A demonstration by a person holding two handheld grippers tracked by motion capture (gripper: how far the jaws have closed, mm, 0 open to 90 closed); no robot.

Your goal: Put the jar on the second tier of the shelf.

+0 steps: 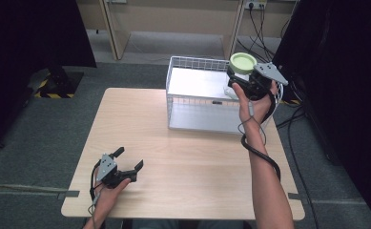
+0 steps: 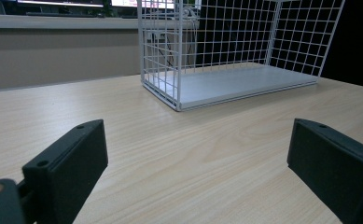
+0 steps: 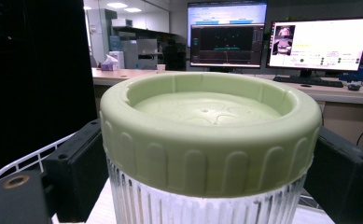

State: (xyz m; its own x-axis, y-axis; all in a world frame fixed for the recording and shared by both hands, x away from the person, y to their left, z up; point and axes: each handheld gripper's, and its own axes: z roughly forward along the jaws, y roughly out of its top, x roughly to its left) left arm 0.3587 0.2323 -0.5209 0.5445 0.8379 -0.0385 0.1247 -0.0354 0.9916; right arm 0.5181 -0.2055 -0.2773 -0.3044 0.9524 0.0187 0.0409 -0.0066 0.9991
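A clear ribbed jar with a pale green screw lid [image 1: 242, 62] [image 3: 210, 126] is held upright by my right gripper [image 1: 244, 82] [image 3: 207, 186], whose jaws are shut on the jar's body just under the lid. It hangs above the far right corner of the white wire basket [image 1: 192, 62] [image 2: 170, 56]. My left gripper [image 1: 128, 161] [image 2: 195, 163] rests on the wooden table [image 1: 183, 157] near its front left, jaws wide open with nothing between them, pointing toward the basket.
The basket has a white floor [image 2: 235, 81] with nothing lying on it in the left gripper view. Desks with lit monitors [image 3: 319, 44] stand behind. Black curtains and cables lie to the right of the table.
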